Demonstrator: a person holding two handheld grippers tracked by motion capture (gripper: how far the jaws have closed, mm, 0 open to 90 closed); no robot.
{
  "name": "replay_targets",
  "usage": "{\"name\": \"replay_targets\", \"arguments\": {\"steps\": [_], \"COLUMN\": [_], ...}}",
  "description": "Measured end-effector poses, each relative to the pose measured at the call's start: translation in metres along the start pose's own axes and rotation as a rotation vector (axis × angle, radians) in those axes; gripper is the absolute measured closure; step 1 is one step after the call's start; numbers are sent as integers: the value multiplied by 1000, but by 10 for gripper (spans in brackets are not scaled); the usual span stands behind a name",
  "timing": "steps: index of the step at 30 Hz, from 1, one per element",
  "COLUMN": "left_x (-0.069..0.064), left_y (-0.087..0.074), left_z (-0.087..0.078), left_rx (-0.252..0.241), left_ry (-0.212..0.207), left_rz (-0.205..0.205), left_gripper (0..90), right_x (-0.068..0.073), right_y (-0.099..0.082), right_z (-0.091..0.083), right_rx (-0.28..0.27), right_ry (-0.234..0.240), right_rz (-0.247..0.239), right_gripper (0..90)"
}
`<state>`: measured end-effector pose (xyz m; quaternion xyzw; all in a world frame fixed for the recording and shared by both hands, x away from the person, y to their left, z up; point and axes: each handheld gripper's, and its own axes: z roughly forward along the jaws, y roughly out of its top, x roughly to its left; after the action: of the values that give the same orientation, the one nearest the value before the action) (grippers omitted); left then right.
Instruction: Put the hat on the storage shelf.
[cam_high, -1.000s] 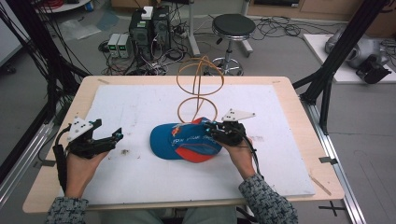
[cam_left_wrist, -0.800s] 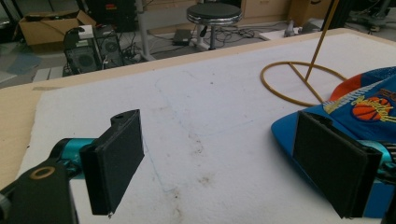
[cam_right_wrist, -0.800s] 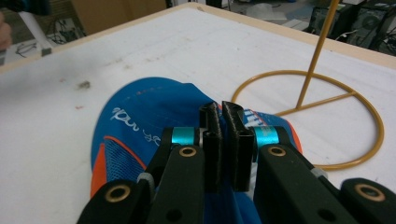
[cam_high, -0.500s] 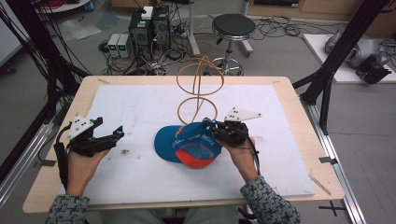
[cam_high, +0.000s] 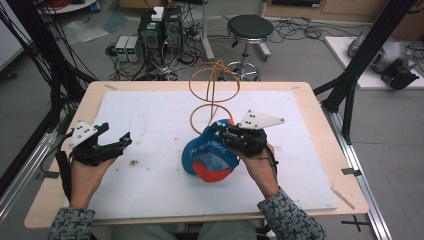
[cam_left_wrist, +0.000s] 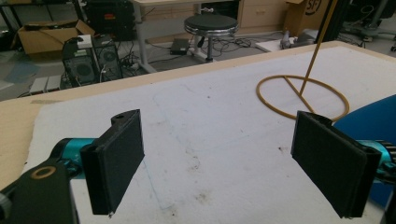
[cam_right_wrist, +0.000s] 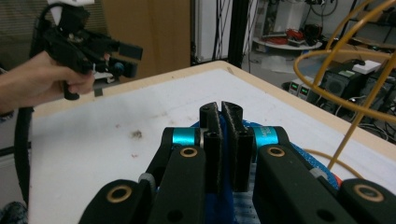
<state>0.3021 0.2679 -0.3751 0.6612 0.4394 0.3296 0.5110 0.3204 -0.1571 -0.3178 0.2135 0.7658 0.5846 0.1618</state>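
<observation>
Blue cap (cam_high: 210, 152) with an orange-red brim, pinched in the closed jaws of the right gripper (cam_high: 223, 134) and hanging lifted just in front of the wire stand (cam_high: 212, 90). Left gripper (cam_high: 115, 145), jaws wide apart, well left of the stand, holding nothing.

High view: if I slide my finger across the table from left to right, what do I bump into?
Left gripper with open jaws → small dirt smudge on the white mat → blue and orange cap → right gripper, shut on the cap.
</observation>
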Motion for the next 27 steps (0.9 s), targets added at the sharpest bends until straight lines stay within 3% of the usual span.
{"name": "replay_targets", "arguments": {"steps": [5, 10, 19, 27], "left_x": [2, 4, 8, 10], "left_y": [1, 0, 0, 0], "left_z": [-1, -1, -4, -4], "left_rx": [0, 0, -6, -5], "left_ry": [2, 3, 7, 11], "left_rz": [0, -3, -19, -22], "left_gripper": [172, 172, 172, 172], "right_x": [0, 2, 4, -15], "right_y": [16, 40, 81, 118], "right_z": [-1, -3, -10, -14], "right_rx": [-27, -66, -113, -176], "right_ry": [17, 42, 67, 77], "right_rz": [-24, -94, -138, -146], "right_gripper": [870, 870, 870, 870]}}
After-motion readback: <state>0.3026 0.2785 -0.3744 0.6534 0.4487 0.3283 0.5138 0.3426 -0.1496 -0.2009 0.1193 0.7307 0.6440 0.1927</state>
